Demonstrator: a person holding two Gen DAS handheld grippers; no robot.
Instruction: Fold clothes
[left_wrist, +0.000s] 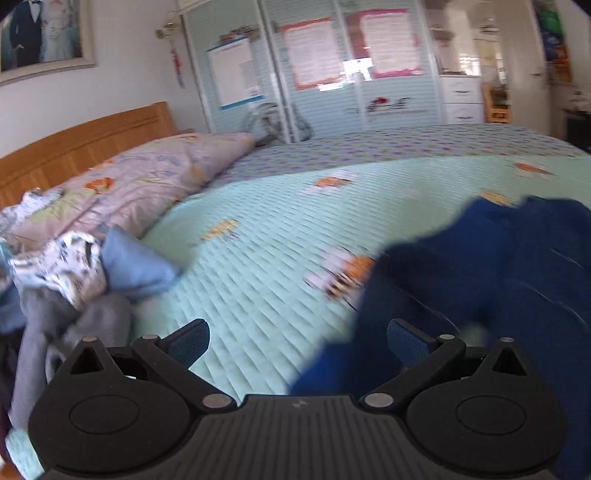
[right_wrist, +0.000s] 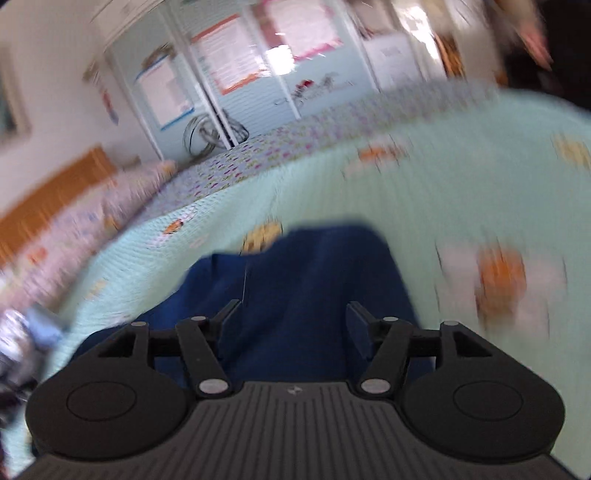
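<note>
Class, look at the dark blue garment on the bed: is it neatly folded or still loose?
Loose, not folded: the dark blue fabric garment lies rumpled on the mint quilted bedspread with an uneven, ragged outline. Both views are blurred, so its exact shape cannot be told.

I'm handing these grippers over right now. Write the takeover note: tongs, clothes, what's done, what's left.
Left tongs: open, holding nothing, over the mint-green quilted bedspread, at the left edge of the dark blue fabric garment.
Right tongs: open, holding nothing, directly above the same dark blue garment.
Garment: lying rumpled on the bedspread; whether any fold is made cannot be told.
Also waiting: a heap of grey, light blue and printed white clothes by the floral pillow.
Left to do: grasp the blue garment, fold it, then work through the heap. The right view is motion-blurred.
</note>
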